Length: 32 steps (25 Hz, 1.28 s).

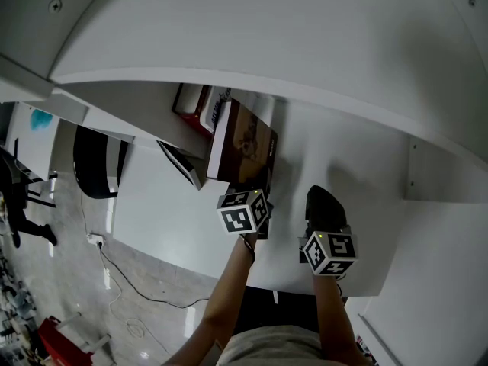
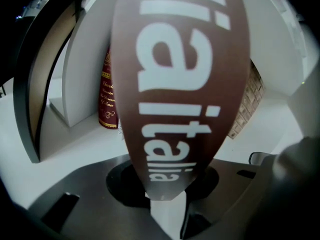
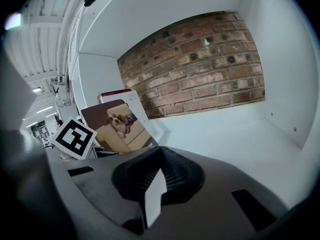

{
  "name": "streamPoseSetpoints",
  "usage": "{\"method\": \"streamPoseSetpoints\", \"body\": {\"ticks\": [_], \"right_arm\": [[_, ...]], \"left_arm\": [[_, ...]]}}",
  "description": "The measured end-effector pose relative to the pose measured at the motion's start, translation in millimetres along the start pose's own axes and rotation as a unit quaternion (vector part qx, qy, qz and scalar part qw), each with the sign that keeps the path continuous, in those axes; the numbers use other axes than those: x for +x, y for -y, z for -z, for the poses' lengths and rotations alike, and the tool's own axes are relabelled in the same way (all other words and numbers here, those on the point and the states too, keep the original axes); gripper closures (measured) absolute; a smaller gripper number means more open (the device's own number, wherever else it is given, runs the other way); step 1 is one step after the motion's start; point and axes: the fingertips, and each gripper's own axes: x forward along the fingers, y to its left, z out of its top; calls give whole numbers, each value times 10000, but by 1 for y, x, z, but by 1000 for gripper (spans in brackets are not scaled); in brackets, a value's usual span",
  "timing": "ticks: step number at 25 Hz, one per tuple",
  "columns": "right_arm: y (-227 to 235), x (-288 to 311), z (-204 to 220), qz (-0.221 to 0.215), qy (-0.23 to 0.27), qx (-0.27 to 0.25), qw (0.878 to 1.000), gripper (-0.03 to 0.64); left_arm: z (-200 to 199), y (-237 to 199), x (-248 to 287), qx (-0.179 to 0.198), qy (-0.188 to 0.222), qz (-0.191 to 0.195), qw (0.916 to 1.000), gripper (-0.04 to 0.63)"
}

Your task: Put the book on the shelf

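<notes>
A brown book (image 1: 242, 143) with a dog on its cover stands upright on the white shelf (image 1: 358, 158), tilted slightly. My left gripper (image 1: 255, 187) is shut on its lower edge. In the left gripper view the spine (image 2: 180, 84), with large white letters, fills the space between the jaws of the left gripper (image 2: 167, 186). My right gripper (image 1: 324, 203) rests to the right of the book, apart from it, jaws together and empty. From the right gripper (image 3: 154, 186) I see the book cover (image 3: 120, 126) at the left and the left gripper's marker cube (image 3: 73, 137).
A dark red book (image 1: 191, 101) (image 2: 107, 99) stands at the back left near a white divider (image 2: 85, 74). A thin dark-edged board (image 1: 183, 165) (image 2: 30, 84) leans left of the book. A brick-pattern back wall (image 3: 200, 59) closes the compartment. A black chair (image 1: 95, 162) stands on the floor below left.
</notes>
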Motion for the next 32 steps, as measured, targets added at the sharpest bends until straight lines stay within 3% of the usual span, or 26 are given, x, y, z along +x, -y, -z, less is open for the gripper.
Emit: {"method": "streamPoseSetpoints", "body": {"ticks": [26, 32], "right_arm": [[7, 10, -2, 86, -52, 4, 9999, 600], [5, 8, -2, 66, -40, 25, 10000, 600]], "left_arm": [[-26, -5, 25, 217, -207, 215, 9993, 446], [-26, -4, 25, 100, -94, 154, 9998, 442]]}}
